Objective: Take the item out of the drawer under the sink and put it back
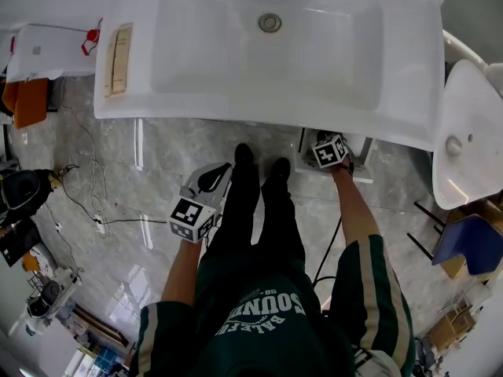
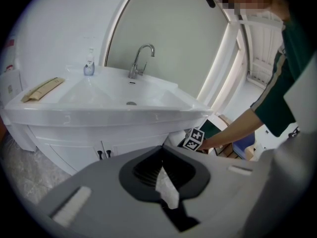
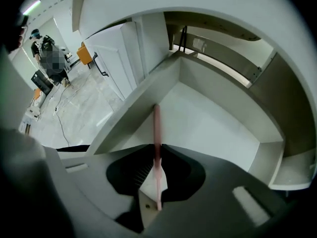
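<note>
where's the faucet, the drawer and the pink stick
faucet (image 2: 137, 61), left gripper view, on its neck
drawer (image 3: 210, 128), right gripper view, on its bare floor
pink stick (image 3: 156, 133), right gripper view, on its shaft

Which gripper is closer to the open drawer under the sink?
Right. The right gripper is right at the drawer, pinching a thin pink item. The left gripper hangs back beside the person's leg, away from it.

- The left arm is bent and held low in front of the body.
- The left gripper has its jaws pressed together, with nothing between them.
- The right arm stretches straight out ahead.
- The right gripper pinches a thin pink stick between its jaws.
</note>
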Demonstrator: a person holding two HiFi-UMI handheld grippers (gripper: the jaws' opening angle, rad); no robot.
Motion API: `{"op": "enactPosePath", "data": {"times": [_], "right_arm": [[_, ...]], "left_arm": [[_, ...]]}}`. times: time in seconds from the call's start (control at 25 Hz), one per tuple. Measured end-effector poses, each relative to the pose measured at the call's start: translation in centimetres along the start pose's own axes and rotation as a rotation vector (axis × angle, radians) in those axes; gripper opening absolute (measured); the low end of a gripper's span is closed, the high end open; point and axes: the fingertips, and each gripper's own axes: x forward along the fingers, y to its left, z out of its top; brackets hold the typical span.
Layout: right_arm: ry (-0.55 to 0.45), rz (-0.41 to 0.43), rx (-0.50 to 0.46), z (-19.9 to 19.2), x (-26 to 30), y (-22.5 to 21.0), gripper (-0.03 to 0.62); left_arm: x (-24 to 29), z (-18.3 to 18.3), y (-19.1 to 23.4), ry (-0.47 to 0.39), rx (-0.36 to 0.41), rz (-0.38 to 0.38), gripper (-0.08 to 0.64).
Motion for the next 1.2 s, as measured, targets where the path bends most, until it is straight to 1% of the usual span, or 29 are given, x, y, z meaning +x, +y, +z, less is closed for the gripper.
{"op": "enactPosePath", "data": {"times": [0.08, 0.2, 0.28, 0.56, 0.72, 0.8, 0.84, 0.88, 0.92, 1.08, 1.2], "right_arm": [[0.012, 0.016, 0.011, -0.2, 0.2, 0.0, 0.051], [0.014, 0.043, 0.044, -0.2, 0.0, 0.0, 0.051], [0.013, 0.053, 0.058, 0.1, -0.3, 0.2, 0.078], [-0.034, 0.002, 0.051, 1.1, -3.7, -0.1, 0.082], [-0.061, -0.006, 0.091, 1.1, -7.8, 0.3, 0.081], [-0.055, 0.008, 0.12, 0.4, -10.1, 1.2, 0.078], [-0.053, 0.015, 0.137, -0.1, -11.2, 1.7, 0.052], [-0.055, 0.02, 0.155, -0.6, -12.3, 2.3, 0.01], [-0.063, 0.025, 0.173, -1.0, -13.4, 2.9, 0.002], [-0.128, 0.044, 0.26, -1.1, -18.0, 6.2, 0.002], [-0.188, 0.029, 0.267, -1.2, -20.9, 8.4, 0.002]], "left_arm": [[0.1, 0.1, -0.1, -0.007, -0.008, -0.001, 0.051], [-0.1, 0.2, -0.3, -0.007, 0.001, -0.007, 0.051], [-0.4, 0.4, -0.2, -0.01, 0.002, -0.006, 0.05], [-1.3, 1.9, -0.7, -0.05, -0.007, -0.008, 0.051], [-2.2, 3.9, -1.9, -0.084, 0.003, -0.023, 0.051], [-2.8, 5.0, -2.8, -0.099, 0.017, -0.033, 0.051], [-3.1, 5.6, -3.2, -0.106, 0.022, -0.037, 0.049], [-3.5, 6.1, -3.7, -0.113, 0.024, -0.042, 0.051], [-4.0, 6.8, -4.1, -0.124, 0.025, -0.046, 0.051], [-5.7, 9.9, -4.7, -0.186, 0.039, -0.056, 0.051], [-6.7, 11.5, -4.8, -0.22, 0.051, -0.061, 0.05]]}}
